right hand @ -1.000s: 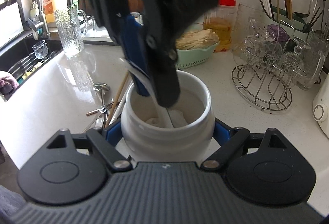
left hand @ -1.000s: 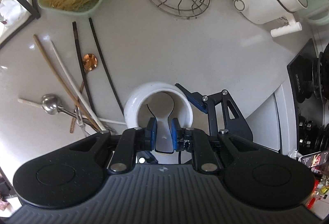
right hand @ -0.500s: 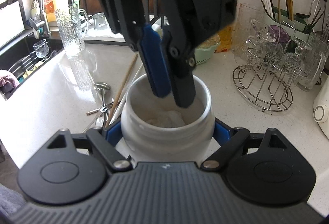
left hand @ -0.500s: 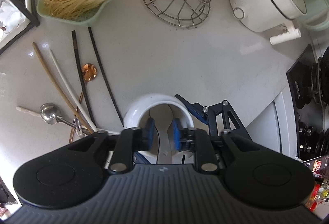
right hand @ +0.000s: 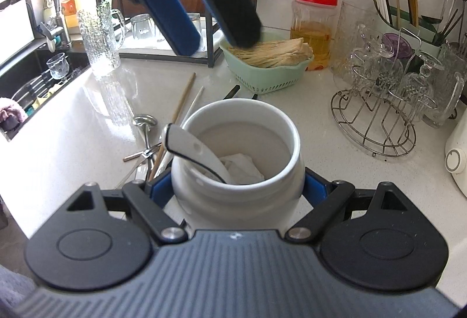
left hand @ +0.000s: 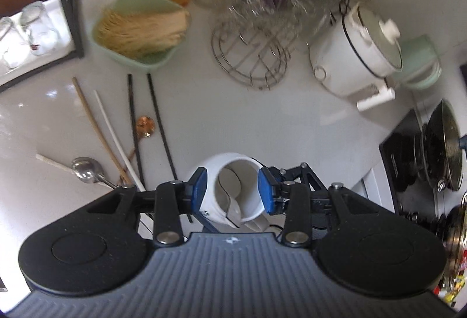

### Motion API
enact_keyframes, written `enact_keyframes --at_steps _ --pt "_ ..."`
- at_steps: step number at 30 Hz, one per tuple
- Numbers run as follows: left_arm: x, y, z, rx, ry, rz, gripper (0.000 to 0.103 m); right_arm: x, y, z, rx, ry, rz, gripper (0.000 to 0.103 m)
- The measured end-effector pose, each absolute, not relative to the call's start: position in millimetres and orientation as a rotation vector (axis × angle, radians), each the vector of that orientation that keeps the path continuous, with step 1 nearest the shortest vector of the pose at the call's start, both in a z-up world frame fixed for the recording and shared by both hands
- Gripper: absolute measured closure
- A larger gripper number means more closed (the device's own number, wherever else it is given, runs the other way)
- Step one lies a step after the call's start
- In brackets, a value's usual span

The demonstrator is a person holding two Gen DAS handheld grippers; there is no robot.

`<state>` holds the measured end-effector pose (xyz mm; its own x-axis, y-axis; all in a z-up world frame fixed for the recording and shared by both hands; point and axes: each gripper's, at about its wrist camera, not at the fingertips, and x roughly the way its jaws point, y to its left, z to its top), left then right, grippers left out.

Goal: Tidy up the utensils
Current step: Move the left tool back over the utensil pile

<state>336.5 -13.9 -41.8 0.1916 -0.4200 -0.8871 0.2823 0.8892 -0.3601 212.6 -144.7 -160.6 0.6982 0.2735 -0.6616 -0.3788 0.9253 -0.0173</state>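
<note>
The right gripper (right hand: 238, 191) clamps the white jar (right hand: 236, 172) near the countertop's (right hand: 306, 119) front edge — a white ceramic spoon (right hand: 192, 150) leans inside. Above, the left gripper (left hand: 232, 191) hangs empty, jaws just opening. Beyond lie loose chopsticks (left hand: 154, 113) — toward the back edge.

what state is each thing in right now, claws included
left claw: open, empty, above the jar, jaws just opened
right claw: shut on the white jar, which stands upright
white spoon: in the jar, handle leaning on the rim
chopsticks: loose on the counter
metal spoon: lying on the counter
red-lid jar: capped
white pot: lid on
</note>
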Motion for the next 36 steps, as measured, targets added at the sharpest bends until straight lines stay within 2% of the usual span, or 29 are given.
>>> enact_keyframes --at_steps 13,36 --pt "304 39 -35 -0.111 1.057 -0.376 0.059 215 -143 -160 -0.152 0.728 0.346 0.012" --pt "273 103 -103 -0.187 1.039 -0.260 0.059 220 -135 -159 -0.121 0.755 0.257 0.012"
